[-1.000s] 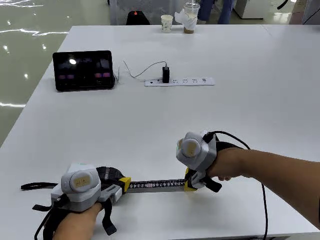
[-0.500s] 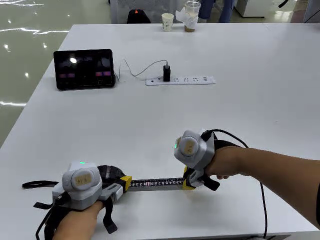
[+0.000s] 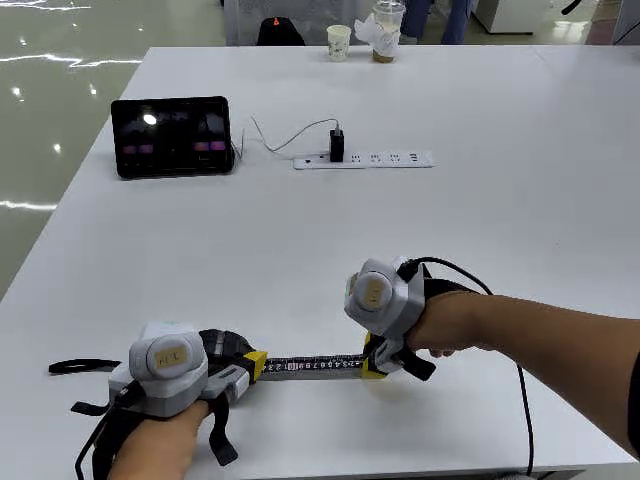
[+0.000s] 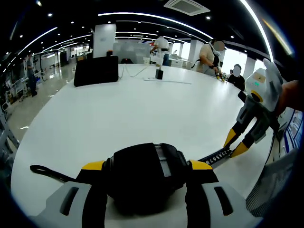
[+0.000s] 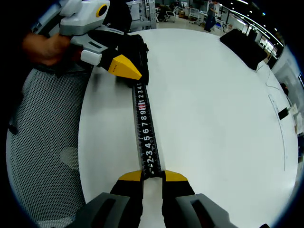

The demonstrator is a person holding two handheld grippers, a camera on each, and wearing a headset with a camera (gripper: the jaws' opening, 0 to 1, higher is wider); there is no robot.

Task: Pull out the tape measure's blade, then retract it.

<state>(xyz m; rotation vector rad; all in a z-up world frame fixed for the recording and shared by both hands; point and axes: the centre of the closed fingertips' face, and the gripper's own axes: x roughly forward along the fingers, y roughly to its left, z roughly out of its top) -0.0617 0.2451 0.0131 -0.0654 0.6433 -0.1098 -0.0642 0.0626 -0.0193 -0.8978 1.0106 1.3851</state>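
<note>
The black tape measure case (image 3: pixel 222 350) lies on the white table (image 3: pixel 420 230) near its front left. My left gripper (image 3: pixel 250 366) is shut on the case, which sits between the yellow-tipped jaws of the left gripper (image 4: pixel 146 166) in its own view as the case (image 4: pixel 145 173). A short stretch of the black blade (image 3: pixel 312 364) with white numbers runs right to my right gripper (image 3: pixel 372 368), shut on the blade's end. In the right gripper view the blade (image 5: pixel 145 137) leads from the right gripper (image 5: pixel 153 176) up to the case (image 5: pixel 135 52).
A dark tablet (image 3: pixel 170 136) stands at the back left, a white power strip (image 3: pixel 370 158) with a black charger beside it. Cups (image 3: pixel 339 42) sit at the far edge. A black strap (image 3: pixel 80 366) trails left of the case. A mesh chair (image 5: pixel 42 156) is below the table's front edge.
My right gripper has come a little closer to the case, and the visible blade is slightly shorter. The left gripper holds still.
</note>
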